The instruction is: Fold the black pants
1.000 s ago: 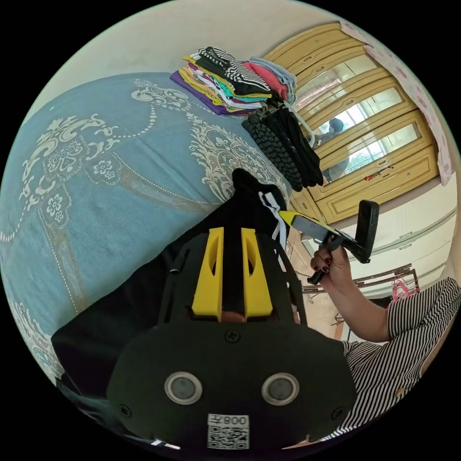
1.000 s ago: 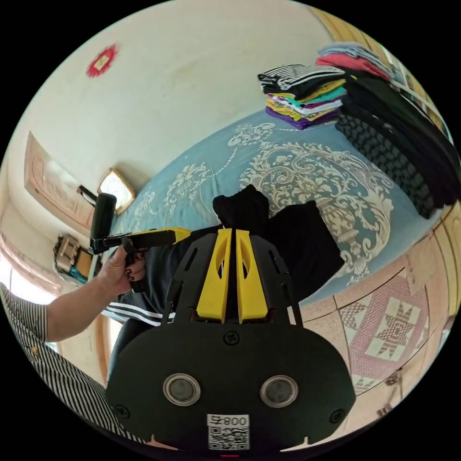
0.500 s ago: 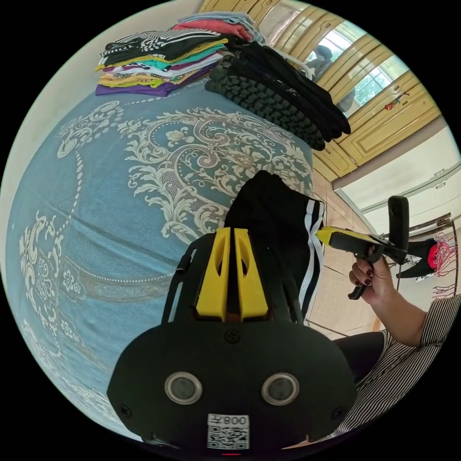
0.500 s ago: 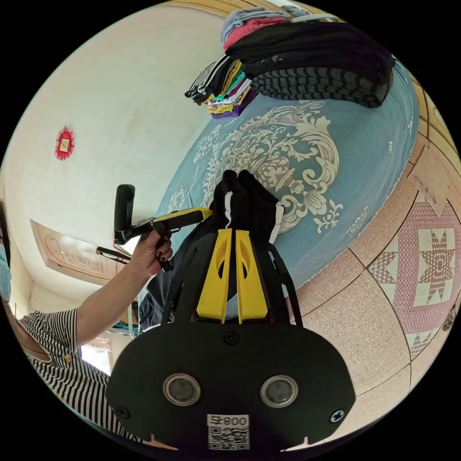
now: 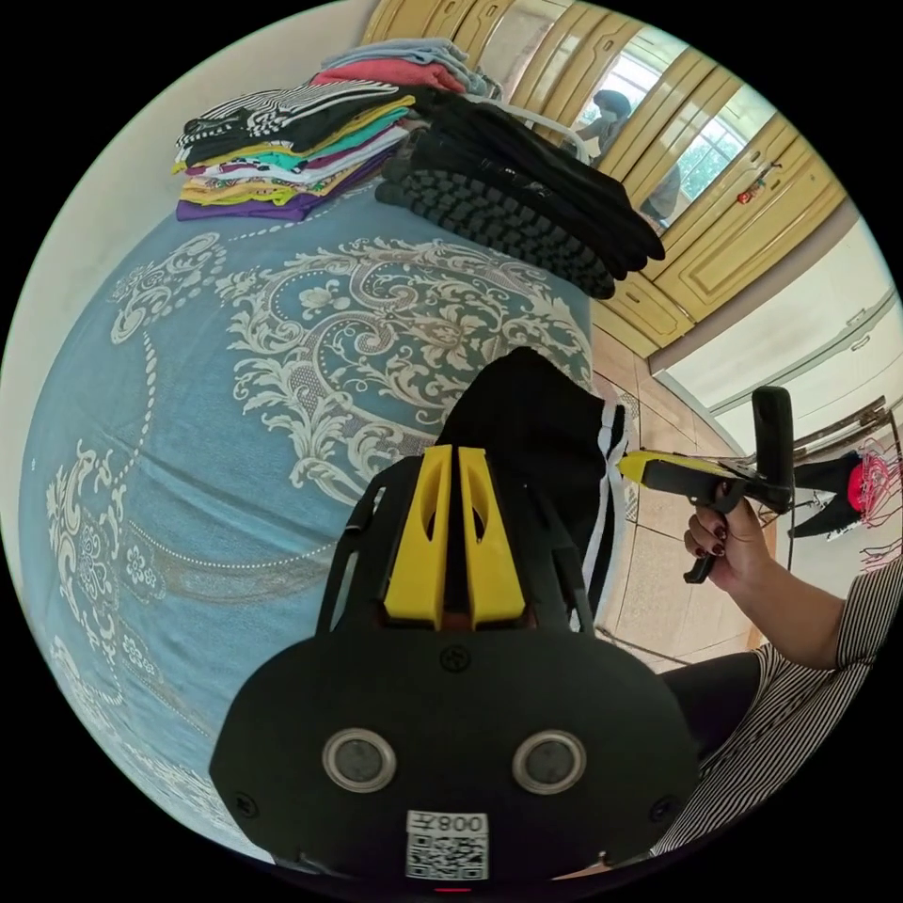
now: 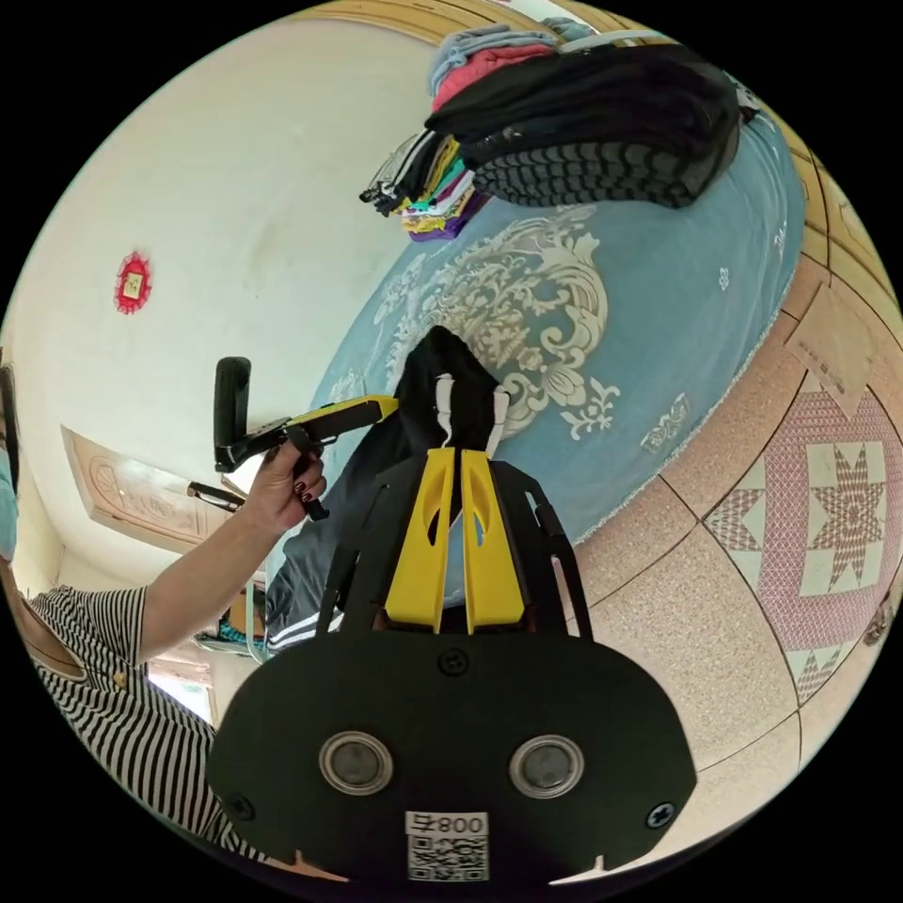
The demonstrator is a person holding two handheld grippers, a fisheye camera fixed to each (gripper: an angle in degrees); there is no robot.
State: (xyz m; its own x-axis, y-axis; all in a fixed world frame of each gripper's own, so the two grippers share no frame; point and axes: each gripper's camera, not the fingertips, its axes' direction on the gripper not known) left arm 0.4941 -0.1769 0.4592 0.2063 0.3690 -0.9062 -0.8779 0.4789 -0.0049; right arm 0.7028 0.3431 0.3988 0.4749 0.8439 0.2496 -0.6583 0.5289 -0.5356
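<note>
Both hand-held grippers [image 5: 450,456] [image 6: 450,456] pinch the black pants [image 5: 531,423] bunched at their tips.

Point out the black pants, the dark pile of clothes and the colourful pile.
black pants [image 5: 527,414], left gripper view, bunched black cloth.
dark pile [image 5: 527,202], left gripper view, its top.
colourful pile [image 5: 282,160], left gripper view, its side edge.

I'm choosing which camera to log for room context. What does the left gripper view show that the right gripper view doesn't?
Left gripper view: yellow wardrobe doors and the right tool seen from the side. Right gripper view: a red wall ornament, star-patterned floor tiles and the left tool from the side. Both: the black pants pinched in each view's own tool, the blue bedspread and the stack of folded clothes.
</note>
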